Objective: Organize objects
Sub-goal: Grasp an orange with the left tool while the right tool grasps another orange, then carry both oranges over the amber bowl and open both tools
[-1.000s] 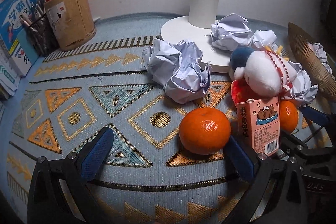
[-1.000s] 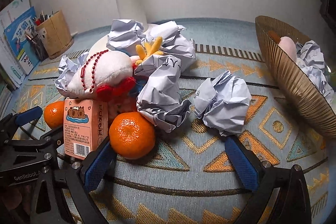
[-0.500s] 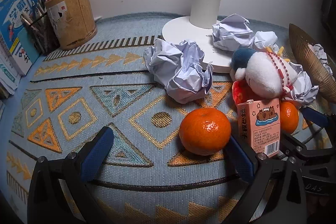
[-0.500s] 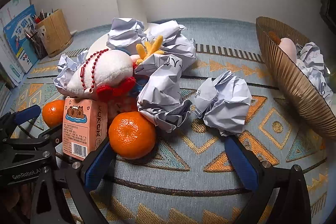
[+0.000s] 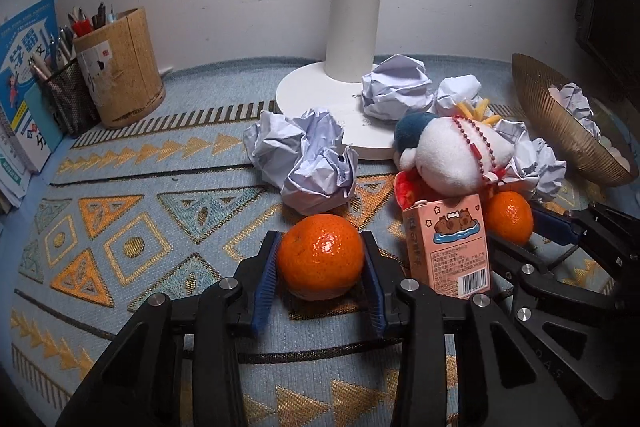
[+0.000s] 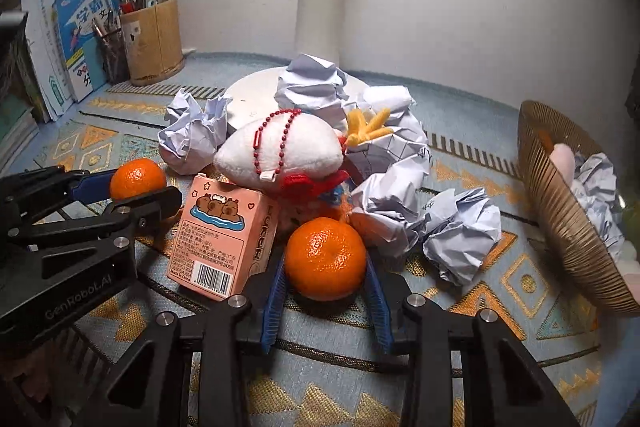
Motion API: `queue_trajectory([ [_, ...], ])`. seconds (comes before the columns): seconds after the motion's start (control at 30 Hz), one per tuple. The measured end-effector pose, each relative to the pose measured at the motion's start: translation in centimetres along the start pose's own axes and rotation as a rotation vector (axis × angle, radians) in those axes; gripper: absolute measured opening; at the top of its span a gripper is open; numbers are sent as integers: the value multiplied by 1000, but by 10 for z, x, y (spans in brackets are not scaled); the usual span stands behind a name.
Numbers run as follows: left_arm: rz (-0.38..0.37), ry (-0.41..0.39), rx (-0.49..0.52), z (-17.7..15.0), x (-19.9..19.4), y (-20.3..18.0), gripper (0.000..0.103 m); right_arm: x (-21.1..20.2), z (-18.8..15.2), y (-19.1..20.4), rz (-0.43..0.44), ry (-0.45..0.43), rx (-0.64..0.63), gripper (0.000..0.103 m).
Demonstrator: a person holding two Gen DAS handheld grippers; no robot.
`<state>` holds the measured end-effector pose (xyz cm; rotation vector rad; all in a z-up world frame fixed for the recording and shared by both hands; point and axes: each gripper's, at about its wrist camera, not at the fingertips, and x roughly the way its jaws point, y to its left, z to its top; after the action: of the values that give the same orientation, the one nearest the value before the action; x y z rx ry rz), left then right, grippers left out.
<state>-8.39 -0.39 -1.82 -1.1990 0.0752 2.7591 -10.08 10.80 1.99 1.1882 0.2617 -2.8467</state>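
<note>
Patterned mat [image 5: 160, 163] is crowded; both grippers, left [image 5: 320, 259] and right [image 6: 325, 259], just closed, each pinch one mandarin [image 5: 320, 257] [image 6: 326, 255]; lifting may knock the pink carton [image 6: 224, 231] at nine o'clock of the right one.

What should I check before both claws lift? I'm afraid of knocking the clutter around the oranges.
1. Left claw closed onto its round orange mandarin, blue pads on both sides: ok.
2. Right claw closed onto the second orange mandarin: ok.
3. Pink cardboard drink carton free of the right claw: not ok, it leans beside the left finger.
4. Crumpled white paper ball apart from the right claw: ok.
5. Room in the ribbed golden bowl: cannot tell, paper already fills part.
6. White plush toy stable on the pile: cannot tell.
</note>
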Motion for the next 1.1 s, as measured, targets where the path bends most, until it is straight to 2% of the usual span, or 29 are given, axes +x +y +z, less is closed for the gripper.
queue_trajectory([
  [0.07,22,-18,-5,0,-5,0,36,-8,0,-2,38,-49,6,37],
  [0.3,5,-114,-149,0,-24,29,36,-20,-1,-20,171,-140,129,37],
  [0.43,23,-117,-132,2,-24,28,36,-27,-3,-20,246,-176,133,37],
  [0.57,19,-136,-98,2,-28,24,36,-44,-9,-18,310,-261,103,37],
  [0.67,22,-150,-97,3,-29,24,36,-51,-11,-14,311,-294,82,37],
  [0.9,25,-153,-100,4,-29,24,36,-49,-11,-14,309,-290,82,37],
  [1.1,44,-175,-104,3,-34,23,36,-70,-20,-12,256,-406,73,37],
])
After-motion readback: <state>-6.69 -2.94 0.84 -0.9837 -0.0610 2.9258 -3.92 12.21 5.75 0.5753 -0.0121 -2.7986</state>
